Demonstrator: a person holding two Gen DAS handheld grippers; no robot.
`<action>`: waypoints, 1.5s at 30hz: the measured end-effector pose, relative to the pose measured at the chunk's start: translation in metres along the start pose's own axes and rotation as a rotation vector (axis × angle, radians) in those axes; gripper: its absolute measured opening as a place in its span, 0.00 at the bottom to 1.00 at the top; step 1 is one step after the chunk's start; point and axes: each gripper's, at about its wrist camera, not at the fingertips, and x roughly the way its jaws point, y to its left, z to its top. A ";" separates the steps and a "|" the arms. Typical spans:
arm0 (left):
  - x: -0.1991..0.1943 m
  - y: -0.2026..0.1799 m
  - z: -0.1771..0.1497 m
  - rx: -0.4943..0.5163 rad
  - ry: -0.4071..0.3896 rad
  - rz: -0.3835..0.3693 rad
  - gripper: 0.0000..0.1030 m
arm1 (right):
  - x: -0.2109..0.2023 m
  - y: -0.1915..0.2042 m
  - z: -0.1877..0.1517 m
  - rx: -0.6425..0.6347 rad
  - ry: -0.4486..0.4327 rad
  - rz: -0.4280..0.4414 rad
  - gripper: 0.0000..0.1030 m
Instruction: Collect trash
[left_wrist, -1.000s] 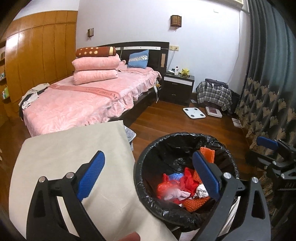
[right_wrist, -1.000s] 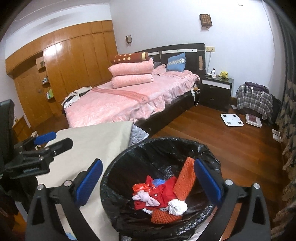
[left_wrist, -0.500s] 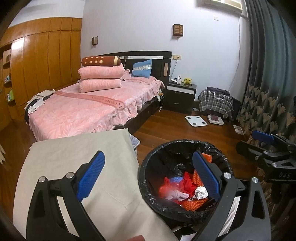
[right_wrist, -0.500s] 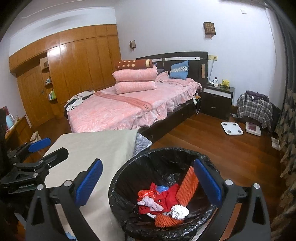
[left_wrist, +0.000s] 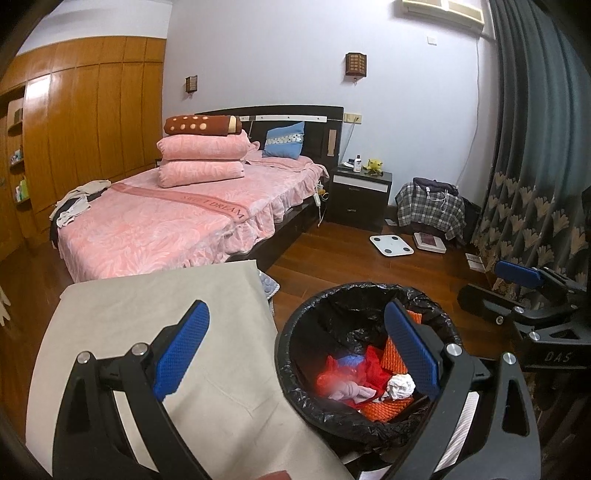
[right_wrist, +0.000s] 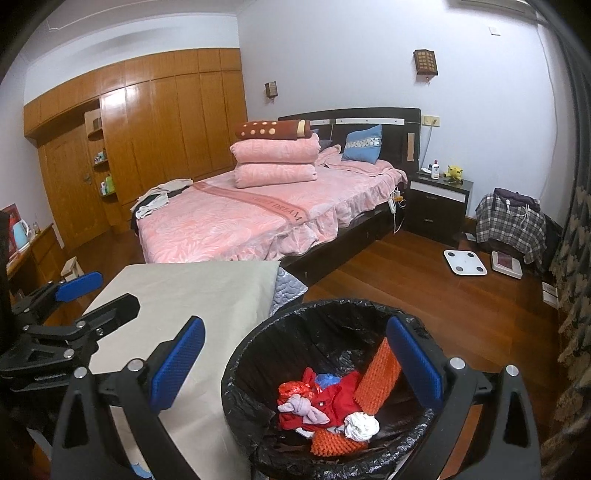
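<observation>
Wooden floor (right_wrist: 399, 284) bears the bin (right_wrist: 258, 435); cloth-covered table (right_wrist: 192, 291) just beside.

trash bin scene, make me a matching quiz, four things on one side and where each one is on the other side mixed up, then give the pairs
Things:
1. crumpled white paper ball
2. blue pillow
3. white bathroom scale
4. yellow plush toy

Places:
A. on the wooden floor by the plaid-covered pile
B. on the dark nightstand
C. inside the black-lined trash bin
D. on the pink bed, leaning against the headboard

Pairs: 1-C, 2-D, 3-A, 4-B
</observation>
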 end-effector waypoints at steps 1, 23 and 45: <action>0.000 0.000 0.000 -0.001 0.000 -0.002 0.90 | 0.000 0.000 0.000 0.000 0.000 0.001 0.94; 0.000 0.001 0.001 -0.001 0.000 0.001 0.90 | 0.002 0.005 0.000 -0.005 0.004 0.001 0.94; 0.001 0.003 0.000 -0.004 0.001 0.002 0.90 | 0.002 0.005 0.001 -0.005 0.006 0.002 0.94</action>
